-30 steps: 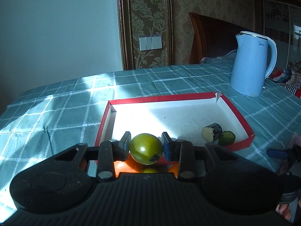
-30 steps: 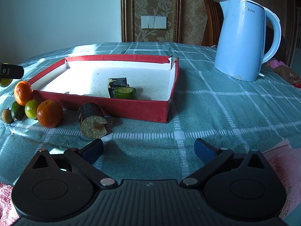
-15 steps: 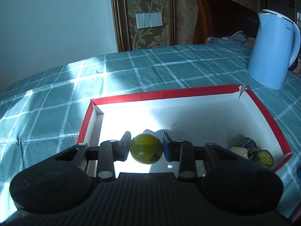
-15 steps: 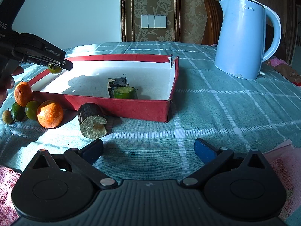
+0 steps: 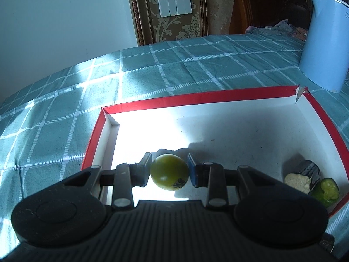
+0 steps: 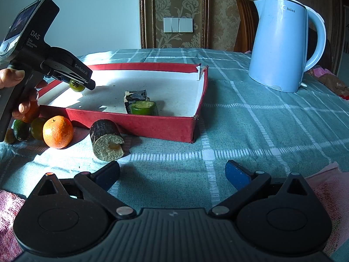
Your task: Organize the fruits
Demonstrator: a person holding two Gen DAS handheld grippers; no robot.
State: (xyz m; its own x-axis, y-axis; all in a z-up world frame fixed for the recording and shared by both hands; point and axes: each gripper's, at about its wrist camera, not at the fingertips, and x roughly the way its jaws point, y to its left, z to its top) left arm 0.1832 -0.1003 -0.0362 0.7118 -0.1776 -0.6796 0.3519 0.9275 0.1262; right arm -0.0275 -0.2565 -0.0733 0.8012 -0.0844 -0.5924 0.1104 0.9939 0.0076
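My left gripper [image 5: 169, 172] is shut on a round green fruit [image 5: 169, 174] and holds it above the left part of the red-walled white tray [image 5: 196, 100]. The same fruit [image 6: 76, 86] and gripper [image 6: 84, 83] show in the right wrist view over the tray [image 6: 152, 126]. In the tray's right corner lie a dark-skinned cut piece [image 5: 303, 175] and a green cut piece [image 5: 326, 188]. My right gripper [image 6: 172, 172] is open and empty, low over the cloth in front of the tray.
An orange [image 6: 57, 132], more green and orange fruits [image 6: 21, 128] and a dark cut chunk [image 6: 106, 139] lie on the checked cloth before the tray. A light blue kettle [image 6: 281, 43] stands at the right. A pink towel [image 6: 327, 187] lies near my right gripper.
My left gripper has carried the green fruit up from the fruit pile and forward over the tray's left part. The right gripper has stayed put and open.
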